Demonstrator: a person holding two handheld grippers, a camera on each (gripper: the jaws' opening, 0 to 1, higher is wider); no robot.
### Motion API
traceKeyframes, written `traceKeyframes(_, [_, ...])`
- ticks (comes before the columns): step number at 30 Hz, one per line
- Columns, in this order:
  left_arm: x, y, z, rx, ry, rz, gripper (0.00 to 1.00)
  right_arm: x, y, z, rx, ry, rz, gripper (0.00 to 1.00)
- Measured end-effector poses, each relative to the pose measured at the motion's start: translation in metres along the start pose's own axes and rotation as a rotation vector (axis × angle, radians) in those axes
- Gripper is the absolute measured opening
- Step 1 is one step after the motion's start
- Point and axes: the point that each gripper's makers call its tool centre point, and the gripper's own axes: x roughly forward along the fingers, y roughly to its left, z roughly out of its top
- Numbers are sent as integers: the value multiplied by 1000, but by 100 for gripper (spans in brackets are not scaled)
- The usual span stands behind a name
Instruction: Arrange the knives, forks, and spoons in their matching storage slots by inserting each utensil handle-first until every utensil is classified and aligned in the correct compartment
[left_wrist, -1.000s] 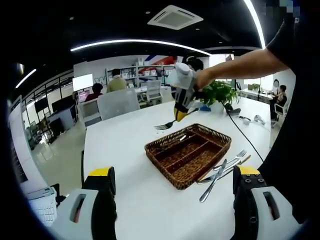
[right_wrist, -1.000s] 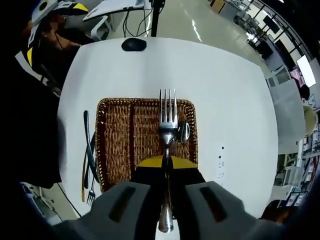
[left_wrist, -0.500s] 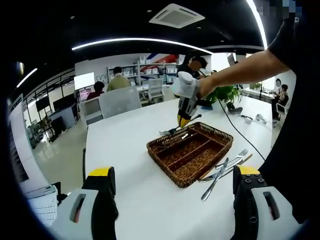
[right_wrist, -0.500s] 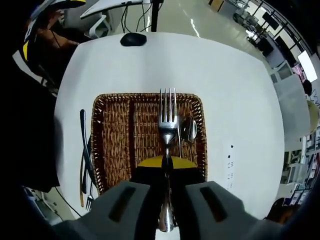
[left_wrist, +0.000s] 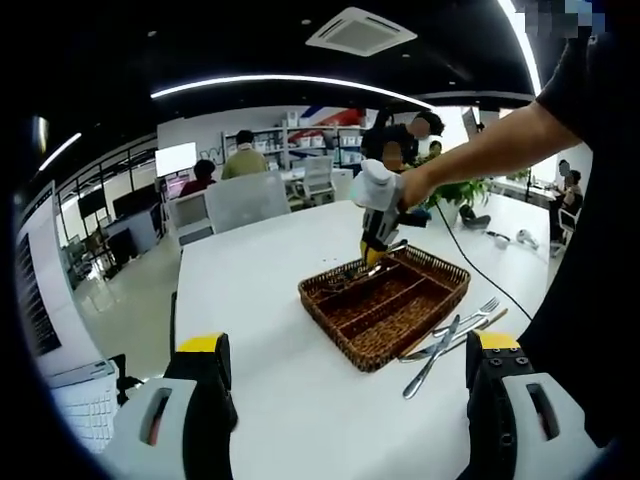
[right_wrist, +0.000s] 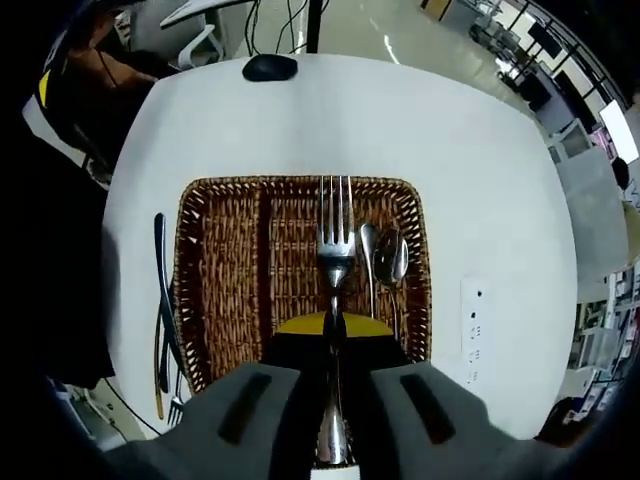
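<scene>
White table (right_wrist: 500, 170) carries a wicker tray (right_wrist: 225, 290), with spoons (right_wrist: 385, 262) in its right slot. Right gripper (right_wrist: 333, 330) pinches a fork (right_wrist: 335, 240) above the tray; left gripper (left_wrist: 345, 365) jaws spread, loose cutlery (left_wrist: 445, 340) beside the tray.

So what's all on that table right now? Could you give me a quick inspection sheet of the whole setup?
Surface: white table, bare around the tray.
Job's things: wicker tray with lengthwise slots; two spoons lying in one outer slot; a fork held above the middle slot; more cutlery on the table beside the tray.
Clutter: a dark mouse-like object at the far edge.
Grippers: right claw shut on the fork; left claw open, holding nothing.
Cables: one dark cable running across the table.
Surroundings: open office with chairs, a potted plant, people seated.
</scene>
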Motion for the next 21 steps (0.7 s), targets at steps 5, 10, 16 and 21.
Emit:
traceKeyframes(5, [-3, 1, -3, -8, 5, 10, 100, 8, 5, 1, 26, -3, 14, 0])
traceKeyframes(10, [-6, 1, -4, -15, 8, 24, 100, 17, 11, 0, 27, 11, 28, 0])
traceKeyframes(16, [-8, 0, -9, -23, 11, 30, 100, 27, 10, -2, 30, 15, 27, 0])
traceKeyframes(21, [-10, -3, -11, -35, 12, 36, 100, 39, 13, -6, 29, 22, 25, 0])
